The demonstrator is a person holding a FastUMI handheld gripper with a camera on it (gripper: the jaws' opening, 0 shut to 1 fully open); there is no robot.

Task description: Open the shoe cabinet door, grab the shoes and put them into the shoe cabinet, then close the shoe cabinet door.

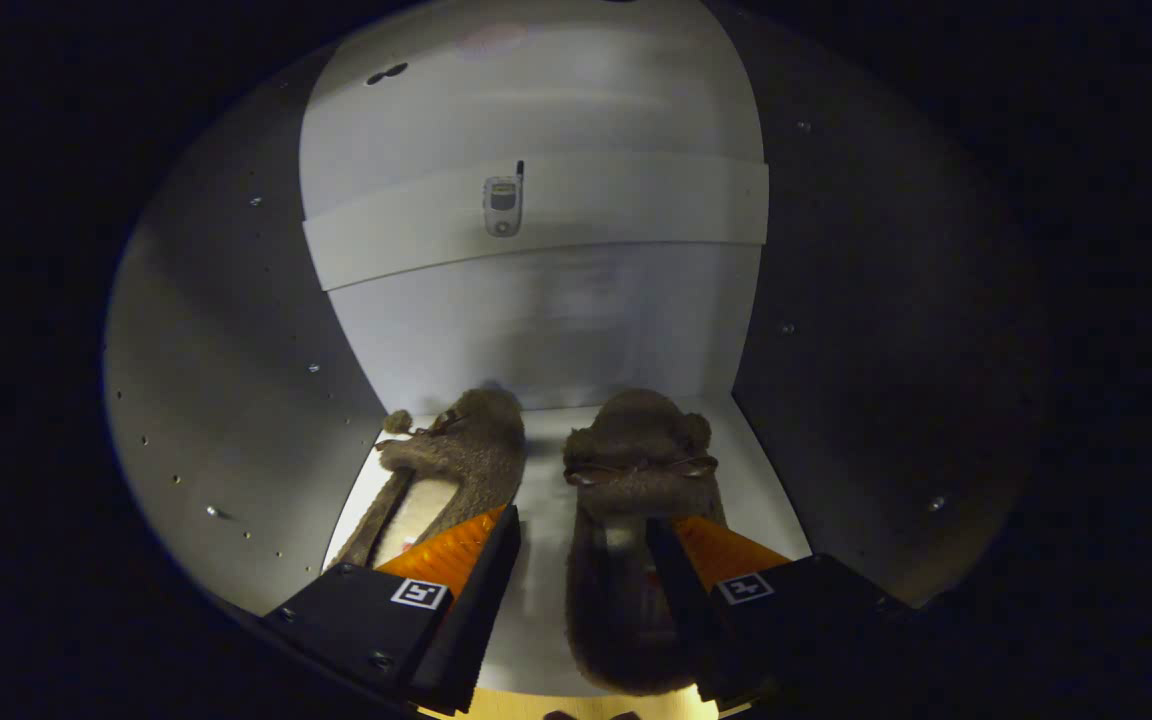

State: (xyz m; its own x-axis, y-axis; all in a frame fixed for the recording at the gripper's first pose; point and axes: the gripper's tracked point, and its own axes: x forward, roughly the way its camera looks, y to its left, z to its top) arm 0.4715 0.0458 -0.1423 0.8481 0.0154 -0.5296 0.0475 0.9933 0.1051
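Observation:
I am looking into the shoe cabinet (pixel 556 320), with its pale back wall straight ahead. Two brown fluffy slippers lie side by side on the cabinet floor (pixel 544 480), toes toward the back wall. The right slipper (pixel 636 460) lies mostly between my fingers, and its right side runs under the right finger (pixel 671 560). The left slipper (pixel 456 460) lies just outside the left finger (pixel 496 550), partly hidden by it. My gripper (pixel 584 520) is open. A strip of bare floor shows between the left finger and the right slipper.
Grey side walls (pixel 236 380) with small screw holes close in on both sides. A pale rail (pixel 636 205) crosses the back wall higher up, with a small phone-shaped item (pixel 503 205) on it. A wooden floor edge (pixel 576 705) shows below the cabinet's front.

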